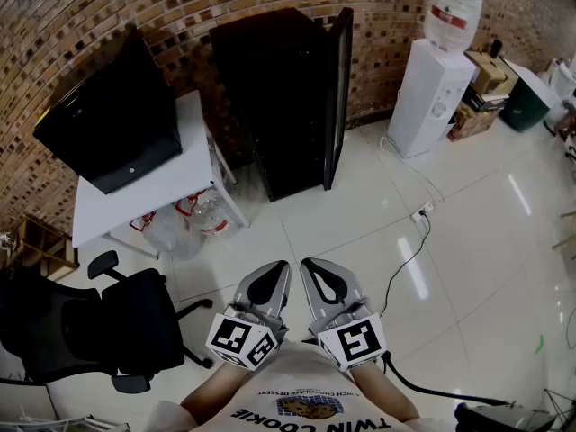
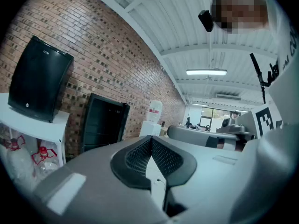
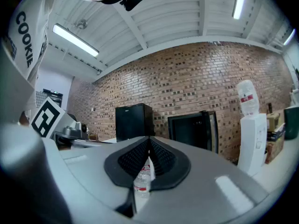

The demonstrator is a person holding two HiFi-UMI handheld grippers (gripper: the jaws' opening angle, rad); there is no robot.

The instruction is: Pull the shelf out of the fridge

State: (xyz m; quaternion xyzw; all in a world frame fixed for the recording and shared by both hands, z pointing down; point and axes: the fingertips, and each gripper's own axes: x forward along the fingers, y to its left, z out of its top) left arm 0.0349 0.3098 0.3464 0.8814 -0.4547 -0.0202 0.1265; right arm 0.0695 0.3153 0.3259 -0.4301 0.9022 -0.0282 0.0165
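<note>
The black fridge [image 1: 279, 97] stands against the brick wall with its door [image 1: 337, 88] swung open to the right. Its inside is dark and I cannot make out the shelf in any view. Both grippers hang low in front of the person's chest, well short of the fridge. The left gripper [image 1: 279, 268] and the right gripper [image 1: 310, 266] are both shut with nothing between the pads. In the left gripper view the left gripper [image 2: 151, 138] points towards the fridge [image 2: 103, 122]. In the right gripper view the fridge [image 3: 191, 129] lies just right of the right gripper [image 3: 149, 139].
A second black box [image 1: 112, 115] sits on a white table [image 1: 189, 165] left of the fridge, with plastic bottles [image 1: 193, 219] under it. A water dispenser [image 1: 436, 79] stands to the right, an office chair [image 1: 99, 322] near left. A cable [image 1: 405, 250] crosses the tiled floor.
</note>
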